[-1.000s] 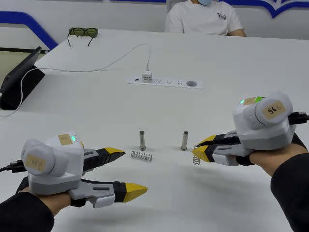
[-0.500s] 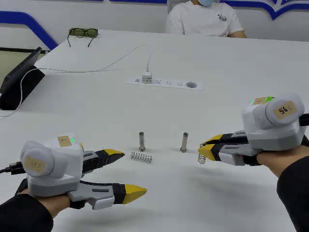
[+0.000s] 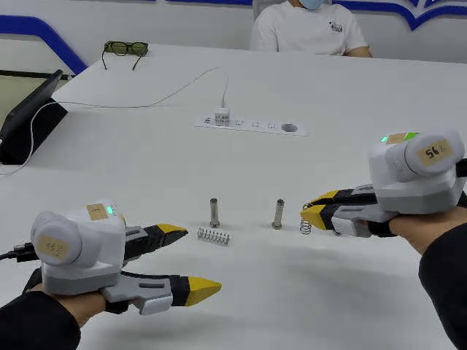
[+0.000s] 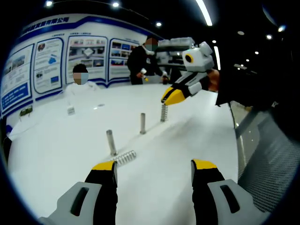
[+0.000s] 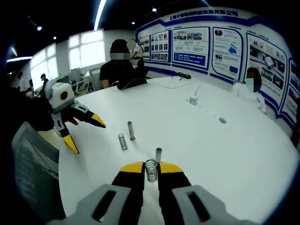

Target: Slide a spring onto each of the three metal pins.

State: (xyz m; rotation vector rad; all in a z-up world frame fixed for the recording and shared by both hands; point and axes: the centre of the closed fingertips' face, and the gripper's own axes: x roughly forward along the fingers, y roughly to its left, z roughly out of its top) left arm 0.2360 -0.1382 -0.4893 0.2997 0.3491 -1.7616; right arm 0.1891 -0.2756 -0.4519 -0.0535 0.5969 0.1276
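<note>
my right gripper is pinched shut on an upright spring just right of the right pin, so i'm threading the first one. next: lift above the pin top, centre the coil, lower. my left gripper hangs wide open, empty, near the lying spring by the left pin. a second ago my right gripper sat lower
</note>
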